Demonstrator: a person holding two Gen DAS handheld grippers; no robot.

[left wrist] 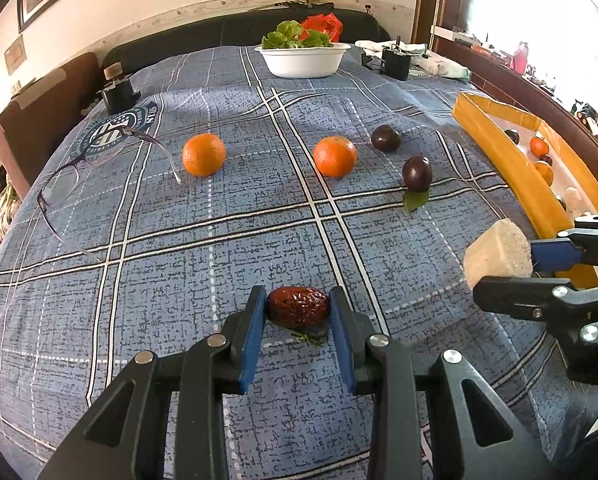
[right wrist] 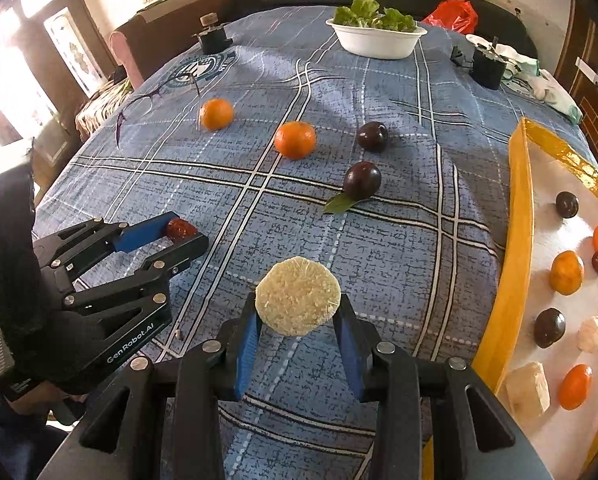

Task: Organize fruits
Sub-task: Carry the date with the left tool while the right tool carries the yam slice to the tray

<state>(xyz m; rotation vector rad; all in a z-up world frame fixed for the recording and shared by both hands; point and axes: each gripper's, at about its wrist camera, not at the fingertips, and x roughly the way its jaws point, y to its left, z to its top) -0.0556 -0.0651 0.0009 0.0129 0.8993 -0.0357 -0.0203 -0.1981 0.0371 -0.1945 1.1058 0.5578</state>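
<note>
Surface: covered in a blue plaid cloth, carrying all items below.

Tray: white floor, yellow-orange rim, at the right edge of the surface; holds several oranges, dark plums, one small dark red fruit and pale cut chunks.

White bowl: far end of the surface, filled with green leaves; a red bag lies behind it.

Eyeglasses: purple frame, left side, one temple tip just beside the left orange.

Left tongs: narrowly parted and closed on a red date, a wrinkled fruit pinched end to end between the blue pads, low over the cloth at the near edge.

Right tongs: set wider, clamped on a pale fibrous cylinder (probably a peeled sugarcane piece), held just beside the tray rim, above the cloth.

Oranges, two: left orange and right orange, loose mid-surface, well apart.

Plums, two: far plum and near plum, right of the oranges; the near one rests on a green leaf.
</note>
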